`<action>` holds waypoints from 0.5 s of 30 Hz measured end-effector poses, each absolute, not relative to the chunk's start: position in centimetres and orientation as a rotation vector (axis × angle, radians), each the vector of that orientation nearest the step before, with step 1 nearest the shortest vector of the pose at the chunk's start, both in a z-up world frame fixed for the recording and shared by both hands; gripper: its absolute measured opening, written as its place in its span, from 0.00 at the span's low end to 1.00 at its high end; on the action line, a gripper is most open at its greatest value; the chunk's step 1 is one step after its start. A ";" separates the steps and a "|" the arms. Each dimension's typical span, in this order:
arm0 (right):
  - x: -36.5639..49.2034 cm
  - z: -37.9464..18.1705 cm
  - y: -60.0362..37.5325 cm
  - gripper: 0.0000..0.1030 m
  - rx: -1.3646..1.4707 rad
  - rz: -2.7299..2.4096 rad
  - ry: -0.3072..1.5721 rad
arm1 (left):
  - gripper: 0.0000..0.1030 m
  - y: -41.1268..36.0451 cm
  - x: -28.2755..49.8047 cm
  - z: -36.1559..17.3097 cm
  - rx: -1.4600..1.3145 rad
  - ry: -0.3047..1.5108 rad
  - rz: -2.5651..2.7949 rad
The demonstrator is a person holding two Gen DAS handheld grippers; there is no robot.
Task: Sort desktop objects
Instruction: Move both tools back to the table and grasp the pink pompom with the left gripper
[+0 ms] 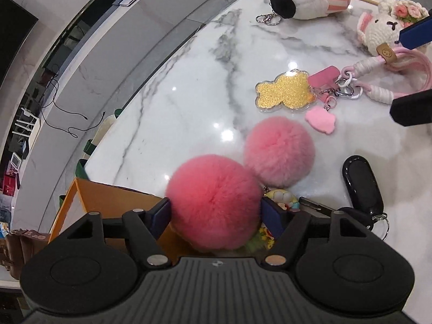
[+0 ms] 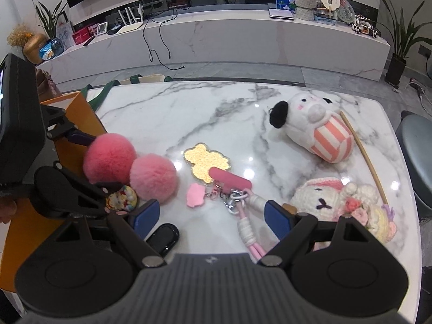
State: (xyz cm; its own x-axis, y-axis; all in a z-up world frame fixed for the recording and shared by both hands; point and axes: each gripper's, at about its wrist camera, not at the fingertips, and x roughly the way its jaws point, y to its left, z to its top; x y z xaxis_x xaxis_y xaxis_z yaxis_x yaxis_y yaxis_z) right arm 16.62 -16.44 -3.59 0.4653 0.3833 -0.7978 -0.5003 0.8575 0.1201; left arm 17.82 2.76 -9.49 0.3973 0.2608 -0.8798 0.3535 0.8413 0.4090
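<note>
- Gripping the darker pink pompom (image 1: 213, 202), the left tool (image 1: 214, 213) presses it from both sides at the surface (image 1: 189, 81) left edge, beside an orange box (image 1: 108, 202).
- The right tool (image 2: 208, 216) hangs wide open and empty above the pink strap (image 2: 251, 232) near the front edge.

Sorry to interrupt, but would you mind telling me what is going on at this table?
A person is sorting keychains and plush toys on a marble table, one claw in each hand. The left claw straddles the darker pink pompom, next to an orange box. The right claw hovers open over the pink lanyard, holding nothing.
</note>
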 end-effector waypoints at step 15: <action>18.4 -4.5 -19.9 0.83 -0.087 0.410 0.971 | 0.36 4.2 18.1 -9.4 0.498 1.213 -0.100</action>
State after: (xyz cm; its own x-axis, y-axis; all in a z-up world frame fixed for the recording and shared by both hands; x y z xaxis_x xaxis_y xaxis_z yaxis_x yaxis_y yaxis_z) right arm 18.40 -19.92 -4.48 0.4947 0.2990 -0.8161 -0.3759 0.9202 0.1092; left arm 18.11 4.17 -9.37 0.3600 0.1872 -0.9140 0.3346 0.8886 0.3137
